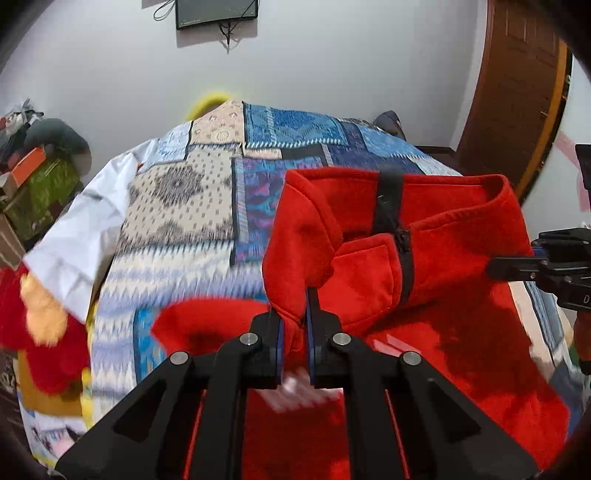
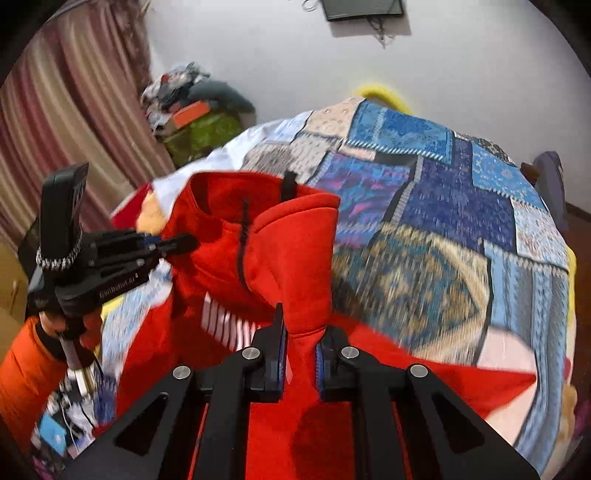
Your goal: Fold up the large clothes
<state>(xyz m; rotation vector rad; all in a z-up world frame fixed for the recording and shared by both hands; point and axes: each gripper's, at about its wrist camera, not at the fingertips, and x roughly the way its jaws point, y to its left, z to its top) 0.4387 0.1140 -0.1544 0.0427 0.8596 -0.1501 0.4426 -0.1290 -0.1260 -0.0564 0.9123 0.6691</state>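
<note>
Red fleece jacket [image 1: 424, 258], half-zip with a black zipper [image 1: 404, 258], is held up over a bed covered by a blue and beige patchwork quilt [image 1: 207, 206].

Left wrist view: the left gripper [image 1: 294, 325] is clamped on a fold of the jacket's shoulder, with red cloth pinched between its narrowly spaced black fingers [image 1: 269, 343]. The collar stands ahead of and above the fingertips; the jacket body hangs down beneath the tool. To the right of the tool, the right gripper [image 1: 495, 266] reaches the jacket's other shoulder edge. A white garment [image 1: 81, 229] lies on the quilt to the left. A dark screen [image 1: 216, 13] is mounted on the wall ahead, and a brown door [image 1: 517, 92] stands far right. The quilt is motion-blurred.

Right wrist view: the right gripper [image 2: 299, 332] is closed on a fold of the jacket [image 2: 280, 258]; red cloth fills the narrow gap between its fingers [image 2: 275, 347]. A white striped print [image 2: 225, 325] shows just left of the fingertips. To the left of the tool, the left gripper [image 2: 184, 242] grips the opposite shoulder, held by a hand [image 2: 74, 328] in an orange sleeve [image 2: 26, 369]. Striped curtains [image 2: 74, 110] hang far left.
</note>
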